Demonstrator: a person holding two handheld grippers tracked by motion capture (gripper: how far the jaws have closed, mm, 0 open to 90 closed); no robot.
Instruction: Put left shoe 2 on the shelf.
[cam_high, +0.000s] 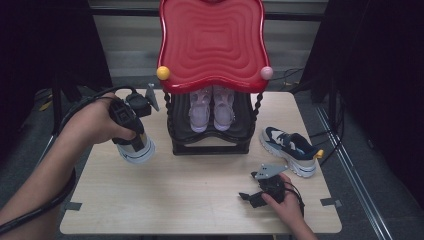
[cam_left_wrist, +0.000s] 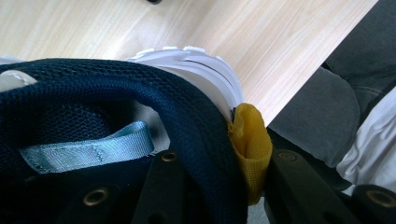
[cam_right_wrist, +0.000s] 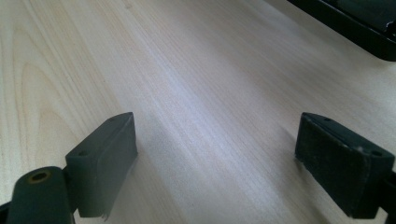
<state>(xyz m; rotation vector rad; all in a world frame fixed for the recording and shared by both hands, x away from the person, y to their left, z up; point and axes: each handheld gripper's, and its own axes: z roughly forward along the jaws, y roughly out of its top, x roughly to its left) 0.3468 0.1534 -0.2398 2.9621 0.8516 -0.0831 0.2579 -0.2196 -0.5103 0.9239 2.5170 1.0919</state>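
Observation:
My left gripper (cam_high: 131, 136) is shut on the heel collar of a navy sneaker (cam_high: 137, 149) with a white sole, which hangs off the table at the left. In the left gripper view the jaws (cam_left_wrist: 229, 186) pinch the navy mesh collar (cam_left_wrist: 187, 107) beside a yellow heel tab (cam_left_wrist: 250, 140), and a pale blue loop (cam_left_wrist: 88, 151) lies inside the shoe. The matching sneaker (cam_high: 290, 149) lies on the table at the right. My right gripper (cam_high: 248, 197) rests low near the front edge, open (cam_right_wrist: 215, 158), with bare wood between its pads.
A black shoe rack (cam_high: 210, 145) with a red wavy top (cam_high: 212, 40) stands at the back centre. A pair of lilac sneakers (cam_high: 212, 107) sits on its lower shelf. The wooden table (cam_high: 190, 195) ends close behind my left hand.

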